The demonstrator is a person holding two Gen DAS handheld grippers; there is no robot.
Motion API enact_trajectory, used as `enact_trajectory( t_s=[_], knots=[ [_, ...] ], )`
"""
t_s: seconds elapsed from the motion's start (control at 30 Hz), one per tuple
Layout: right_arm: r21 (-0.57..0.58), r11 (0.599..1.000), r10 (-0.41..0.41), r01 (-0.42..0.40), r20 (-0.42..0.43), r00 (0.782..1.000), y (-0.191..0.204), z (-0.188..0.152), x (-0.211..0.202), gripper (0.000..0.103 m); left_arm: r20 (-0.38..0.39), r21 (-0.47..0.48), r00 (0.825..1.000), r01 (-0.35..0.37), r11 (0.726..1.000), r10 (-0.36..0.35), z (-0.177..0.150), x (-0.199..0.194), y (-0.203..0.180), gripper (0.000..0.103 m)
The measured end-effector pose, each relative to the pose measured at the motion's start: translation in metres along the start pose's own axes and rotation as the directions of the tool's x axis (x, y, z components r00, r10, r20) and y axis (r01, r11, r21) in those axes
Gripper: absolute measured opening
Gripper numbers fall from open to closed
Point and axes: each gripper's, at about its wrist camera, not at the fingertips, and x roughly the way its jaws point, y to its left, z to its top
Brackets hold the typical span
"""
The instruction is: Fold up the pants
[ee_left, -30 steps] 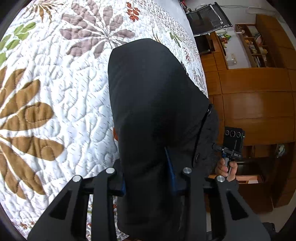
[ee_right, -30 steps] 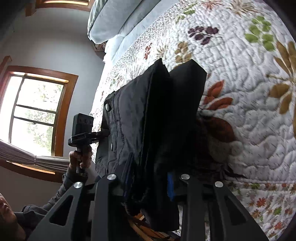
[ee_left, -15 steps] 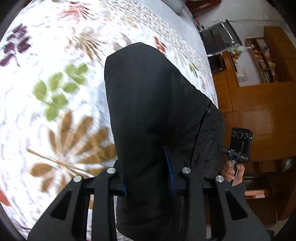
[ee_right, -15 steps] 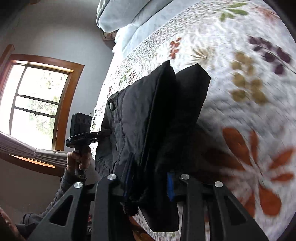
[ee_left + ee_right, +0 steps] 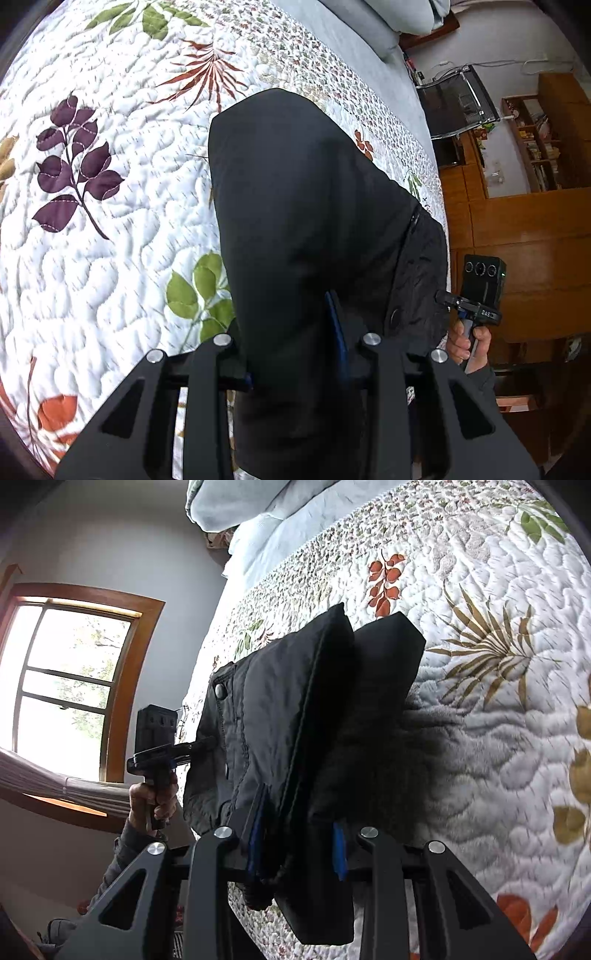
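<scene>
Over a leaf-print quilt (image 5: 110, 258), both claws, left (image 5: 295, 354) and right (image 5: 297, 843), pinched folded black pants (image 5: 303, 221); next likely laying them flat, released evenly.

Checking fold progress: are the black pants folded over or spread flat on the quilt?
Folded over. The pants show stacked layers, pinched by the right tool and left tool, above the quilt.

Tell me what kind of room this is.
Most likely a bedroom. A bed with a leaf-patterned quilt fills both views, with pale pillows at its head, a wood-framed window on one side and wooden cabinets with shelves on the other.
</scene>
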Motion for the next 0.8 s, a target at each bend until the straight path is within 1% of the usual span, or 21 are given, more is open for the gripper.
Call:
enact_trajectory(
  t_s=[0.07, 0.2, 0.23, 0.27, 0.3, 0.33, 0.37, 0.4, 0.47, 0.5, 0.53, 0.57, 0.6, 0.63, 0.7, 0.73, 0.77, 0.8],
  knots=[
    [0.008, 1.000, 0.006, -0.006, -0.005, 1.000, -0.003, 0.001, 0.002, 0.030, -0.001, -0.003, 1.000, 0.019, 1.000, -0.019, -0.004, 0.001, 0.007, 0.030],
    [0.024, 1.000, 0.010, -0.010, 0.000, 1.000, -0.013, -0.002, 0.005, 0.032, 0.000, 0.017, 0.999, 0.040, 0.999, -0.040, -0.007, 0.003, 0.007, 0.034],
    [0.026, 1.000, 0.010, -0.010, 0.006, 1.000, -0.017, -0.006, 0.003, 0.033, 0.002, 0.023, 0.999, 0.043, 0.999, -0.043, -0.009, 0.004, 0.007, 0.036],
    [0.024, 1.000, 0.006, -0.006, 0.012, 1.000, -0.018, -0.006, 0.003, 0.039, 0.006, 0.026, 0.999, 0.045, 0.999, -0.045, -0.010, 0.005, 0.006, 0.037],
    [0.028, 1.000, -0.005, 0.004, 0.019, 1.000, -0.021, -0.008, 0.001, 0.042, 0.008, 0.026, 0.999, 0.049, 0.998, -0.049, -0.011, 0.006, 0.005, 0.040],
    [0.035, 0.999, -0.017, 0.016, 0.018, 1.000, -0.024, -0.010, 0.000, 0.052, 0.013, 0.026, 0.998, 0.053, 0.998, -0.054, -0.014, 0.006, 0.005, 0.045],
    [0.038, 0.999, -0.027, 0.027, 0.018, 0.999, -0.026, -0.009, 0.000, 0.059, 0.022, 0.028, 0.998, 0.052, 0.998, -0.052, -0.014, 0.005, 0.005, 0.049],
    [0.034, 0.998, -0.049, 0.049, 0.022, 0.999, -0.026, -0.011, -0.004, 0.060, 0.032, 0.029, 0.998, 0.047, 0.998, -0.048, -0.019, 0.001, 0.012, 0.062],
    [0.026, 0.997, -0.076, 0.075, 0.050, 0.996, -0.019, -0.015, -0.016, 0.060, 0.070, 0.021, 0.996, 0.044, 0.999, -0.045, -0.022, -0.007, 0.014, 0.078],
    [0.015, 0.994, -0.112, 0.111, 0.075, 0.991, -0.013, -0.017, -0.024, 0.060, 0.110, 0.019, 0.993, 0.038, 0.999, -0.040, -0.026, -0.018, 0.015, 0.080],
    [-0.013, 0.989, -0.143, 0.145, 0.107, 0.984, -0.002, -0.021, -0.033, 0.060, 0.136, 0.025, 0.990, 0.020, 0.999, -0.023, -0.030, -0.027, 0.016, 0.086],
    [-0.039, 0.985, -0.165, 0.171, 0.125, 0.978, 0.008, -0.023, -0.038, 0.060, 0.174, 0.039, 0.985, -0.021, 0.999, 0.014, -0.035, -0.038, 0.013, 0.089],
    [-0.090, 0.972, -0.200, 0.216, 0.157, 0.967, 0.024, -0.032, -0.046, 0.060, 0.210, 0.055, 0.976, -0.063, 0.996, 0.050, -0.040, -0.048, 0.006, 0.090],
    [-0.143, 0.964, -0.197, 0.223, 0.176, 0.965, 0.041, -0.041, -0.052, 0.060, 0.246, 0.085, 0.966, -0.099, 0.992, 0.075, -0.050, -0.059, -0.005, 0.091],
    [-0.212, 0.950, -0.190, 0.229, 0.189, 0.963, 0.067, -0.056, -0.053, 0.060, 0.279, 0.134, 0.952, -0.166, 0.977, 0.124, -0.068, -0.067, -0.025, 0.095],
    [-0.240, 0.942, -0.189, 0.234, 0.195, 0.962, 0.078, -0.063, -0.052, 0.060, 0.291, 0.172, 0.943, -0.220, 0.960, 0.164, -0.079, -0.066, -0.035, 0.095],
    [-0.266, 0.937, -0.181, 0.225, 0.180, 0.967, 0.089, -0.071, -0.047, 0.060, 0.294, 0.191, 0.935, -0.259, 0.947, 0.197, -0.086, -0.062, -0.042, 0.095],
    [-0.276, 0.934, -0.186, 0.229, 0.174, 0.967, 0.094, -0.076, -0.043, 0.060, 0.296, 0.210, 0.924, -0.310, 0.927, 0.242, -0.093, -0.056, -0.049, 0.095]
  ],
)
